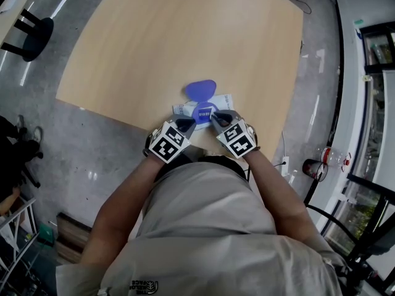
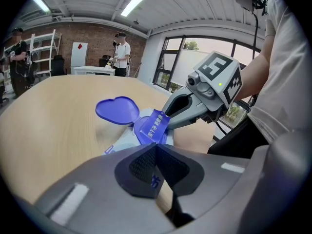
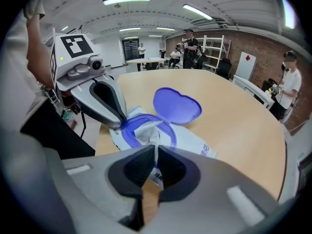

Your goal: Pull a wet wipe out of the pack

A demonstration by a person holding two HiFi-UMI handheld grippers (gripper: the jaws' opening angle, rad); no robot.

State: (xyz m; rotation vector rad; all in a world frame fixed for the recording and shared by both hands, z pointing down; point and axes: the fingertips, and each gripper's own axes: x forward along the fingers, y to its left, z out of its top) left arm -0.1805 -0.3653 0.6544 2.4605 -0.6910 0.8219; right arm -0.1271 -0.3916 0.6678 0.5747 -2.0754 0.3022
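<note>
A white wet-wipe pack (image 1: 184,109) lies at the near edge of the wooden table, its blue heart-shaped lid (image 1: 201,90) flipped open away from me. My right gripper (image 1: 217,117) is shut on the pack's seal flap (image 2: 152,126). The flap is blue with white print on top and lifted off the opening. In the right gripper view its underside (image 3: 146,129) looks white and crumpled and runs into the closed jaws (image 3: 156,152). My left gripper (image 2: 156,147) is shut, its tip (image 3: 121,123) resting on the pack's near edge beside the blue ring.
The table (image 1: 185,36) stretches far beyond the pack; its front edge runs just under my grippers. A black stool (image 1: 28,32) stands at the far left, a red object (image 1: 315,168) on the floor to the right. People and shelves are in the background.
</note>
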